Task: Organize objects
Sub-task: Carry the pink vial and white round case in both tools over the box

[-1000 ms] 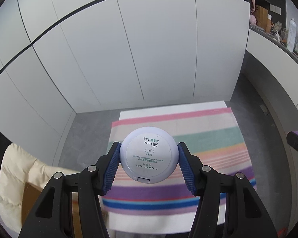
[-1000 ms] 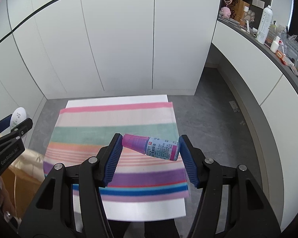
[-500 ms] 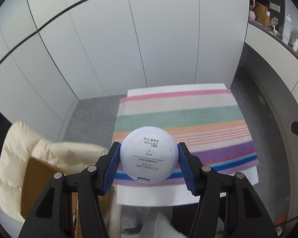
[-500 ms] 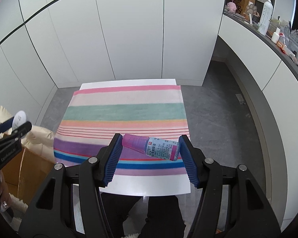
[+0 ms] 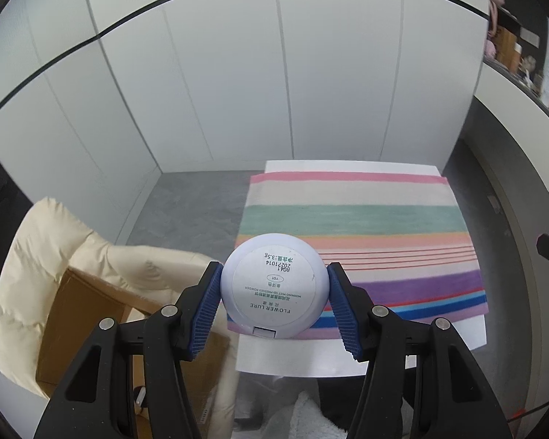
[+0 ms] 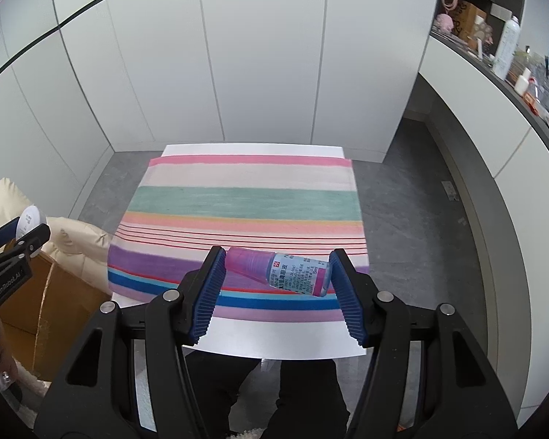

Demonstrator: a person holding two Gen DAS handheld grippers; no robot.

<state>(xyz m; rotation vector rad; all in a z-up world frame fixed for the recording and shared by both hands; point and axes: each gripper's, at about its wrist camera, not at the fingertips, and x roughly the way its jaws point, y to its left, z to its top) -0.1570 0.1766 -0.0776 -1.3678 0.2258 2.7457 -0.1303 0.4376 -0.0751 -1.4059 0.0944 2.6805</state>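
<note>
- Far left: a cream padded jacket [image 5: 51, 256] drapes over a brown cardboard box [image 5: 80, 325], beside the white surface [image 5: 413, 351].
- Left gripper [image 5: 273, 294]: jaws clamped on a round white powder compact [image 5: 273, 285], blue pads touching both its sides. The compact is held in the air, label toward the camera, over the near left corner of the striped cloth [image 5: 355, 219].
- Centre: the striped cloth lies flat on the surface, covering most of it.
- Right gripper [image 6: 277, 272]: jaws closed on a small pink bottle [image 6: 278, 270], held lengthwise and slightly tilted, cap at the left pad, above the cloth's near edge.
- Far right: a counter [image 6: 494, 73] carries bottles, well apart.
</note>
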